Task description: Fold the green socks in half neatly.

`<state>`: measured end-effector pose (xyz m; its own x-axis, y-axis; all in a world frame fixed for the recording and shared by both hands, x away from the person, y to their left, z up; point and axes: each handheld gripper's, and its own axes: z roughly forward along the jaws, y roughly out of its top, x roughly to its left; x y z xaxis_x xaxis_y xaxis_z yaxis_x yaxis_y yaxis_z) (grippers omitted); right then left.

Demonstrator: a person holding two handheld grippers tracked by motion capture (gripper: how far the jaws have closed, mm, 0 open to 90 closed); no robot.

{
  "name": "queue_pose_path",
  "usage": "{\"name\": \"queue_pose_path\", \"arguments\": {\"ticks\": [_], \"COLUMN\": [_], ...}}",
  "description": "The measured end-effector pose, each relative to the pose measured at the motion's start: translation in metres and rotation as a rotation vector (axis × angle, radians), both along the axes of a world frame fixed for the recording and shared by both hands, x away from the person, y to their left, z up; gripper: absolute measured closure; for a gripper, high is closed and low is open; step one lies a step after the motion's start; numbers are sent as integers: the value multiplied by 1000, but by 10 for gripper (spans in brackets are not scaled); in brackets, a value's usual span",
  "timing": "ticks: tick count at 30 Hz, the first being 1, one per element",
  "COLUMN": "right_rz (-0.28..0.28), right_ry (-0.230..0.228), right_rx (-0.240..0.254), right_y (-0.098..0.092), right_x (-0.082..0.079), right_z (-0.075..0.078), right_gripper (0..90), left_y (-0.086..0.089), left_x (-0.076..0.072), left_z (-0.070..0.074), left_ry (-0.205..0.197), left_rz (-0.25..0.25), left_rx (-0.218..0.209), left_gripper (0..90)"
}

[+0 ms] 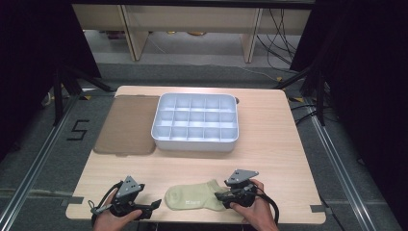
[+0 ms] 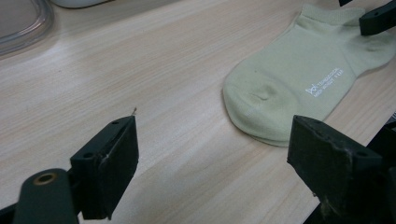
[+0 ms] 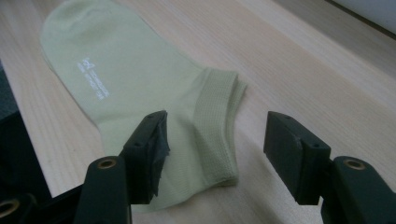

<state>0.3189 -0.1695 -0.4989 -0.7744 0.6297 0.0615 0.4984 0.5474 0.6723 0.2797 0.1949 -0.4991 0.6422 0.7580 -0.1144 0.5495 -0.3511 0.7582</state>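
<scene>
Sock (image 1: 195, 198) lies flat near the table (image 1: 269, 144) edge; our right gripper (image 3: 212, 151) straddles its cuff, jaws apart, to pinch it, while the left gripper (image 2: 212, 163) waits open.

Both hands come in low at the near edge, the left claw (image 1: 155, 204) held level with jaws spread wide, the right claw (image 1: 220, 196) pointing leftward, jaws parted and angled down.
</scene>
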Motion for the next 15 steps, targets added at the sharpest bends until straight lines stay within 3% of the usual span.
{"name": "queue_pose_path", "arguments": {"ticks": [6,8,9,10,12,13,15], "right_rz": [-16,-16,10,11,16,7,19], "right_ry": [-10,2,-1,26,21,42,41], "right_rx": [2,-10,-15,-18,-16,-10,8], "right_y": [3,4,4,4,4,4,3], "right_x": [2,3,4,4,4,3,4], "right_z": [-4,-6,-8,-6,-7,-7,-7], "right_gripper": [466,512,577,600,638,695,737], "left_y": [1,-1,-2,-3,-3,-1,-1], "left_x": [1,0,0,0,0,1,0], "left_z": [-1,-1,-2,-2,-2,-2,-2], "left_ry": [5,11,6,0,4,5,8], "left_rz": [-2,8,17,16,22,-7,-10], "left_rx": [5,-17,-39,-39,-36,-1,-1], "left_gripper": [158,158,158,158,158,158,158]}}
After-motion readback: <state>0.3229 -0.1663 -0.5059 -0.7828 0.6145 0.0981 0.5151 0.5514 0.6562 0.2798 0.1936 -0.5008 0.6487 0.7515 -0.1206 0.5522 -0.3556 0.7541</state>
